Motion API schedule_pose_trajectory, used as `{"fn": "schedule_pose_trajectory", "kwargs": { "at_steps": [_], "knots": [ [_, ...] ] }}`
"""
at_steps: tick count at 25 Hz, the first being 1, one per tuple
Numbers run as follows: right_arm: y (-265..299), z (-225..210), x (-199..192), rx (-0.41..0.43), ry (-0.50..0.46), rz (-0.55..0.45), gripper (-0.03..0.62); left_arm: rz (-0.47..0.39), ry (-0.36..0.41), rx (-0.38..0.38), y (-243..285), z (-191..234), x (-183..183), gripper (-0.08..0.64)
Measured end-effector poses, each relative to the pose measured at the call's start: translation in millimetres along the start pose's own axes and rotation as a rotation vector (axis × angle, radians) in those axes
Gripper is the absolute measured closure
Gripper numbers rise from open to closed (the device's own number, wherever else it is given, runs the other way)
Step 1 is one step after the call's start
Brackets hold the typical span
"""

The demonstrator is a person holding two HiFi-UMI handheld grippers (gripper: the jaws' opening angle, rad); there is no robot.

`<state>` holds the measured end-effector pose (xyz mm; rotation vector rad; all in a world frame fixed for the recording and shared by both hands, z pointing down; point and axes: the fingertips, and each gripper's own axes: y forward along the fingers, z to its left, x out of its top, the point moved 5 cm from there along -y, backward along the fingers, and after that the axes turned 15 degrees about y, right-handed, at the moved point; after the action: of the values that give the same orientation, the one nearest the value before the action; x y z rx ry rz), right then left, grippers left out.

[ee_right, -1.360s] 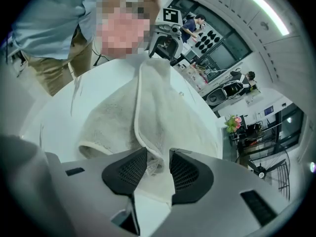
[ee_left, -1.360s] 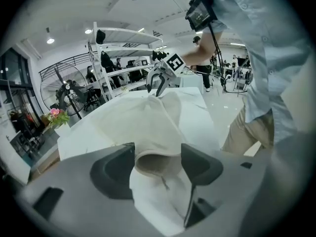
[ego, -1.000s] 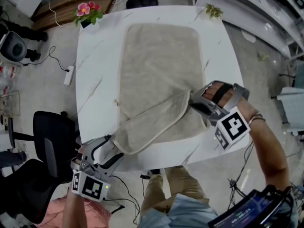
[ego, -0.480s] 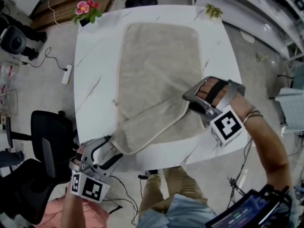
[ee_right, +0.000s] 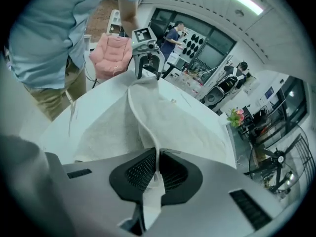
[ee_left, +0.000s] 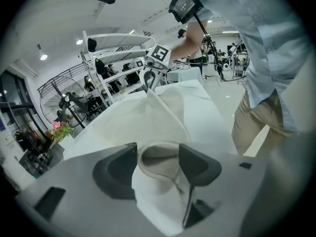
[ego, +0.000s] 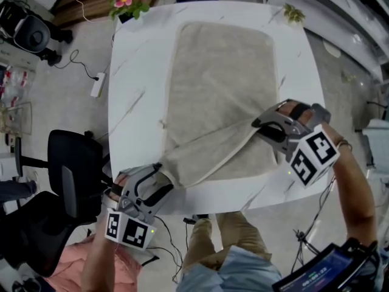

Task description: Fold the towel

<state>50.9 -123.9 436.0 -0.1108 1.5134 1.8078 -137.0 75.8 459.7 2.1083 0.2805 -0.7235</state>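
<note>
Looking down in the head view, the beige towel (ego: 222, 84) lay lengthwise on the white desk (ego: 137, 90). Its far end was flat and its near end was lifted into a ridge between the two grippers. The left gripper (ego: 165, 178) sat at the desk's near edge with the towel's near left corner in its jaws. The right gripper (ego: 258, 128) held the towel's right edge further in (its own body covered the exact spot of the pinch). Bare desk showed in strips along both long sides of the towel and in a narrow band at the far end. A potted flower (ego: 129, 2) stood at the far left corner and a small plant (ego: 294, 12) at the far right, both clear of the towel. A black chair (ego: 70, 175) stood on the floor just left of the desk.

In the left gripper view, the jaws stood fairly wide and had just been closing. The towel's corner was rolled into a loop between them and touched both pads (what hung below the loop was lost behind the gripper's body).

In the right gripper view, the jaws had just been closing and stood nearly together, pinching a thin fold of the towel's hem between the ribbed pads. From there the ridge led away to the left gripper, with a pink seat (ee_right: 112, 53) behind it.
</note>
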Motion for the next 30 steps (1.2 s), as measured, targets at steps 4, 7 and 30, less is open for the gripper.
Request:
{"fn": "schedule_pose_trajectory", "kwargs": {
  "at_steps": [4,7,30],
  "knots": [
    [-2,2,0,0.006,0.012,-0.001,0.561,0.039,0.118,0.033,-4,2,4,0.288],
    [-4,4,0,0.006,0.008,0.004,0.561,0.065,0.15,0.016,-6,4,1,0.288],
    [-26,18,3,-0.066,0.142,-0.048,0.563,-0.049,0.037,0.0,-9,28,8,0.541]
  ]
}}
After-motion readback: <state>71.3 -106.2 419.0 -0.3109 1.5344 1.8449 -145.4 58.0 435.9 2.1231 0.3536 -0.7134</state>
